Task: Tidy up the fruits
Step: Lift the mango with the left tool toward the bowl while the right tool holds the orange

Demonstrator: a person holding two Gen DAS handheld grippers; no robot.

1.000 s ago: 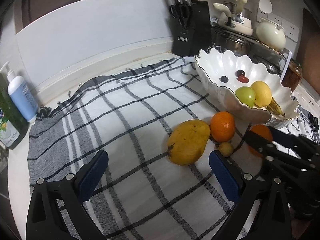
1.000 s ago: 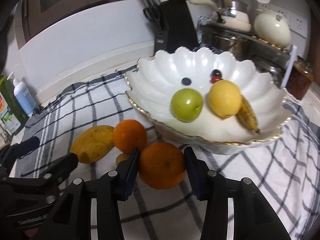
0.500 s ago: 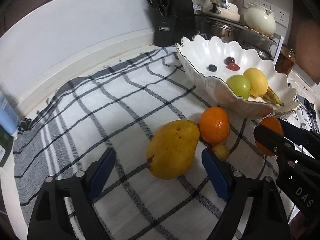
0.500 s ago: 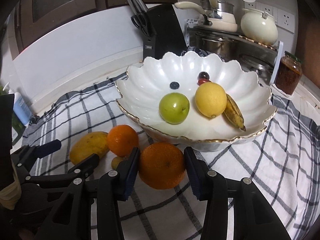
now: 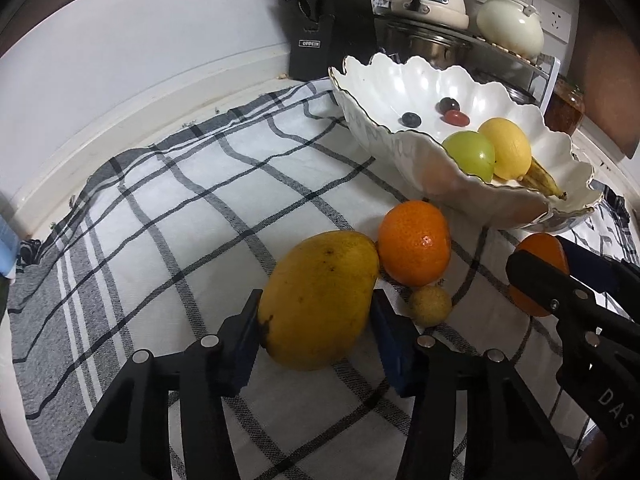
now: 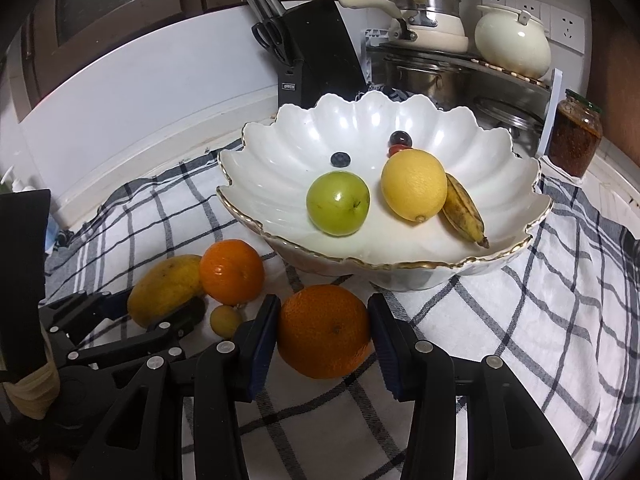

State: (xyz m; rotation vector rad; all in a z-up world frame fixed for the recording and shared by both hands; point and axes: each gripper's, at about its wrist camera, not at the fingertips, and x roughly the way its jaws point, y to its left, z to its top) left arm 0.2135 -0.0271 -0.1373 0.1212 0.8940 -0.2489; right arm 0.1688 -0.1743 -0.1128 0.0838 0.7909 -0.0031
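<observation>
Mango [image 5: 320, 300]: yellow, dark-speckled, lying on the checked cloth [image 5: 160, 208], its near half between the blue pads of the left gripper [image 5: 316, 334]. The jaws are closing on it; the left pad meets the skin at the stem end, the right pad stands at the opposite flank, and whether it presses cannot be told.

Large orange [image 6: 325, 330]: on the cloth just in front of the bowl, pinched between both pads of the right gripper [image 6: 323, 340], one pad on each side.

Second orange [image 5: 415, 242]: loose on the cloth, touching the mango's far end, near the bowl's foot.

Small round yellow-brown fruit [image 5: 430, 305]: on the cloth just beside the left gripper's right finger, below the second orange.

White scalloped bowl [image 6: 280, 148], gilt rim: holds a green apple [image 6: 338, 203], a lemon [image 6: 414, 184] touching a browned banana [image 6: 464, 210], a blueberry [image 6: 340, 159], and two small dark-red fruits [image 6: 400, 141] at the back.

Behind the bowl: black knife block [image 6: 316, 60] with scissors, cream pots on a metal rack [image 6: 460, 68], a jar of red preserve [image 6: 575, 138] at the right.
</observation>
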